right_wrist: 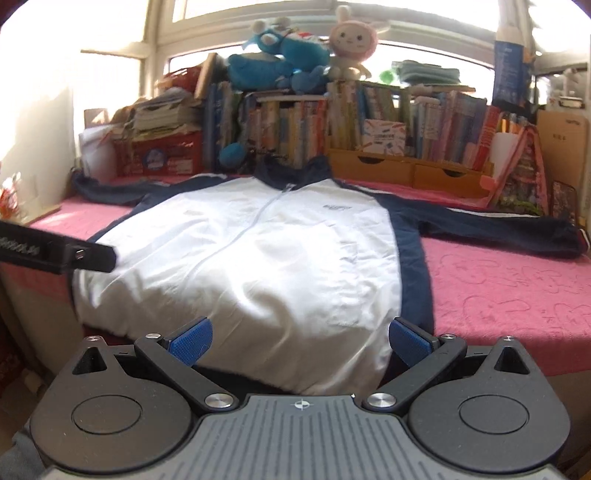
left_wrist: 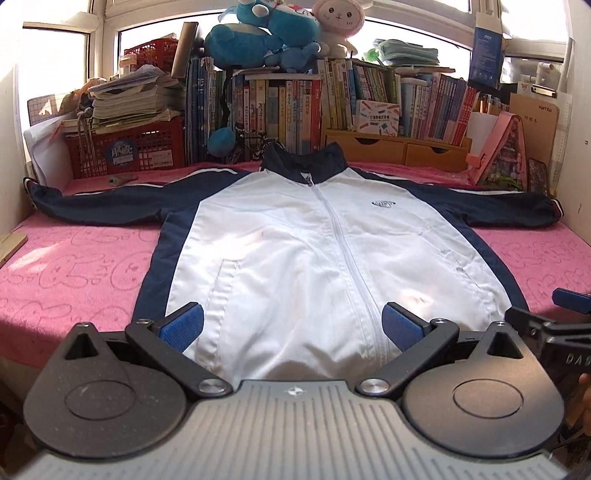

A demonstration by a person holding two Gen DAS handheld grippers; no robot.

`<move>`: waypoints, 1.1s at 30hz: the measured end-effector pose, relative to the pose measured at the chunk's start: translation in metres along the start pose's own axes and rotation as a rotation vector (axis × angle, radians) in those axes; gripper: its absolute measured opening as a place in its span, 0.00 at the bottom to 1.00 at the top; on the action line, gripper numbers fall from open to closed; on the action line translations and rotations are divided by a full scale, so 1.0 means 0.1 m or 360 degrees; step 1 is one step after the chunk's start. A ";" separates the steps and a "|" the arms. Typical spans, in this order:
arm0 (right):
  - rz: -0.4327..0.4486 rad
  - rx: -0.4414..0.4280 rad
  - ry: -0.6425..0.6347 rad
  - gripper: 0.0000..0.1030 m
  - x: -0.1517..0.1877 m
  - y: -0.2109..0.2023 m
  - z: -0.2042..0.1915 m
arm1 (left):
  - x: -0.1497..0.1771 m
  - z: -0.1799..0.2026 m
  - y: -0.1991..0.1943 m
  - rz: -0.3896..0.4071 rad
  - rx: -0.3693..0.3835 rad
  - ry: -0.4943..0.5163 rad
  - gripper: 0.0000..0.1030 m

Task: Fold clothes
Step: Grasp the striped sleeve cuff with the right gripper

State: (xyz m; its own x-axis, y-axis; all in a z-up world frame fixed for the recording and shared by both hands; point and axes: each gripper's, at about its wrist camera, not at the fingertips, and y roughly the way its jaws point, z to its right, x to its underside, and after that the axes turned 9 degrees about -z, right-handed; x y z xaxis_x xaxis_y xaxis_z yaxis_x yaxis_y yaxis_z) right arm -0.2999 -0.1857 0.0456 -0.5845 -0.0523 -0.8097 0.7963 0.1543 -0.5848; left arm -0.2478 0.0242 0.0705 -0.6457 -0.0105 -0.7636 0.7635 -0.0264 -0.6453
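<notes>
A white zip jacket [left_wrist: 295,251] with navy collar, sides and sleeves lies flat, front up, on a pink bedspread [left_wrist: 74,269], both sleeves spread wide. My left gripper [left_wrist: 291,326] hovers open over the hem, left of the zip, with nothing between its blue pads. In the right wrist view the same jacket [right_wrist: 258,258] fills the middle, and my right gripper [right_wrist: 301,341] stands open above the hem's right part. The right gripper's tip [left_wrist: 569,299] shows at the left view's right edge. The left gripper's finger [right_wrist: 88,254] reaches in at the right view's left edge.
A row of books [left_wrist: 369,96] and wooden drawers [left_wrist: 399,147] line the back of the bed, with plush toys [left_wrist: 266,33] on top. A red crate [left_wrist: 125,147] with stacked papers stands back left, a pink bag [left_wrist: 506,155] back right. Bare pink cover flanks the jacket.
</notes>
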 end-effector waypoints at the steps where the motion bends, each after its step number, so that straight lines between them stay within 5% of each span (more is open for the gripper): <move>1: 0.0013 0.0023 0.0089 1.00 -0.09 0.08 0.21 | -0.07 -0.04 0.06 0.0012 -0.0006 -0.0008 1.00; 8: -0.0002 0.0180 0.0758 0.95 -0.52 0.77 1.94 | -0.46 -0.41 0.69 -0.0055 -0.0180 -0.0143 1.00; 15: -0.0055 0.0452 0.1136 0.80 -0.95 1.55 3.28 | -0.60 -0.57 1.21 -0.0183 -0.0314 -0.0193 1.00; 20: -0.0123 0.0691 0.1119 0.78 -1.34 2.10 3.77 | -0.55 -0.64 1.48 -0.0297 -0.0337 -0.0256 1.00; 25: -0.0204 0.0902 0.0942 0.73 -1.53 2.52 3.93 | -0.43 -0.65 1.47 -0.0138 -0.0329 -0.0243 1.00; 33: -0.0164 0.0793 0.0826 0.11 -1.60 2.55 3.82 | -0.48 -0.68 1.51 -0.0124 -0.0287 -0.0219 1.00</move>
State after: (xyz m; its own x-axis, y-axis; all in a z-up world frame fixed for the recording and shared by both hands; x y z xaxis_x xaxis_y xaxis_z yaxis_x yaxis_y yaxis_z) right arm 0.0562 -0.5148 0.0074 -0.5606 0.4515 -0.6942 0.6371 -0.3003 -0.7098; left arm -0.1010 0.0886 0.0081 -0.6890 -0.1521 -0.7086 0.6934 0.1462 -0.7056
